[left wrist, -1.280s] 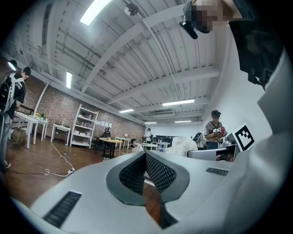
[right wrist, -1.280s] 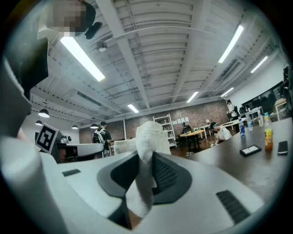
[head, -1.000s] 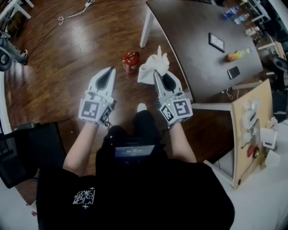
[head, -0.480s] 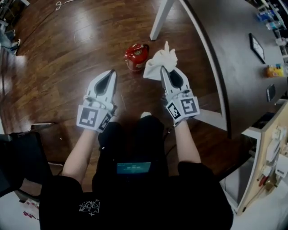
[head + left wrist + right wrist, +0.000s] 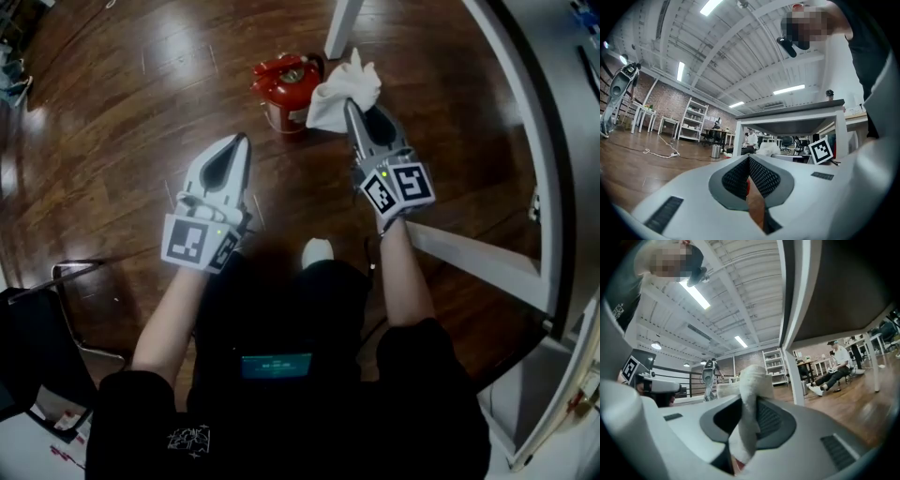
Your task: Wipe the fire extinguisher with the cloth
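Observation:
A small red fire extinguisher [image 5: 286, 89] stands on the wooden floor beside a white table leg [image 5: 341, 28]. A white cloth [image 5: 343, 86] hangs bunched from my right gripper [image 5: 351, 105], whose jaws are shut on it; the cloth touches the extinguisher's right side. In the right gripper view the cloth [image 5: 751, 401] fills the gap between the jaws. My left gripper [image 5: 242, 139] is shut and holds nothing, lower left of the extinguisher and a short way from it. In the left gripper view a sliver of red shows past the shut jaws of the left gripper [image 5: 748, 161].
A dark table [image 5: 511, 112] with white legs and a white crossbar [image 5: 478, 258] rises on the right. A black chair [image 5: 42, 342] stands at lower left. My legs and a white shoe [image 5: 317, 251] are below the grippers. Open wooden floor lies to the left.
The view has closed in on the extinguisher. My right gripper carried the cloth forward until it touches the extinguisher's side. The left gripper stayed shut and came nearer too.

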Demonstrator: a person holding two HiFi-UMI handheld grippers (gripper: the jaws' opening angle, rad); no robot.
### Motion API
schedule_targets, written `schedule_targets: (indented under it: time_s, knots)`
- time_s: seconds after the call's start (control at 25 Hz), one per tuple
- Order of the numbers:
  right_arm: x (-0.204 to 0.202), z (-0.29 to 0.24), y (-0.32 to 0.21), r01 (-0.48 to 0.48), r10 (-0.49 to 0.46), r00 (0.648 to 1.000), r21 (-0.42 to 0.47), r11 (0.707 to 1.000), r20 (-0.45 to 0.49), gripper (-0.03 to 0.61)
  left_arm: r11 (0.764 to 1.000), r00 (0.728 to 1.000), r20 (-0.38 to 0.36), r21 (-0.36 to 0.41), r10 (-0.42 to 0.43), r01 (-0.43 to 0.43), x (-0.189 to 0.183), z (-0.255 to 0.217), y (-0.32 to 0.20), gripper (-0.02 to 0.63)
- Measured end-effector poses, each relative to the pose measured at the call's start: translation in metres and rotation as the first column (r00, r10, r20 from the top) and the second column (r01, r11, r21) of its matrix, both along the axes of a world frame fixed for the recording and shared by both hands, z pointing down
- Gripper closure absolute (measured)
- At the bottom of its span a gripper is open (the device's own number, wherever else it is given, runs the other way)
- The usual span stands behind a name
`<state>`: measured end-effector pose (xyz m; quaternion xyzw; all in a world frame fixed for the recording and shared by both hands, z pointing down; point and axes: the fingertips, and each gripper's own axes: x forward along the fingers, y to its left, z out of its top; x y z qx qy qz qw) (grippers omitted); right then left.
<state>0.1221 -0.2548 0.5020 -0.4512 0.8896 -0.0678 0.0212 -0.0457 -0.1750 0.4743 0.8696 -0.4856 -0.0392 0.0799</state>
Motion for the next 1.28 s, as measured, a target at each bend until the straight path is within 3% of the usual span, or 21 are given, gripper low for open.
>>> schedule_targets:
  time_s: [0.28,0.72,1.28]
  knots:
    - [-0.014,0.022,-0.009,0.012,-0.010,0.999,0.036,0.999,-0.038,0.477,1.000,1.000,-0.004,-0.014,0.008,-0.008,-0.009,0.032,0.014,0.612]
    - [-0.023,0.023,-0.060,-0.022,0.027,0.997,0.062,0.998,-0.076,0.479,1.000,1.000,-0.012,0.011,0.005,-0.005,-0.024,0.032,0.026,0.612]
    - [-0.032,0.088,-0.106,-0.108,0.104,0.988,-0.024,0.994,-0.110,0.480,1.000,1.000,-0.014,0.008,0.010,-0.010,-0.035,0.036,0.031,0.612]
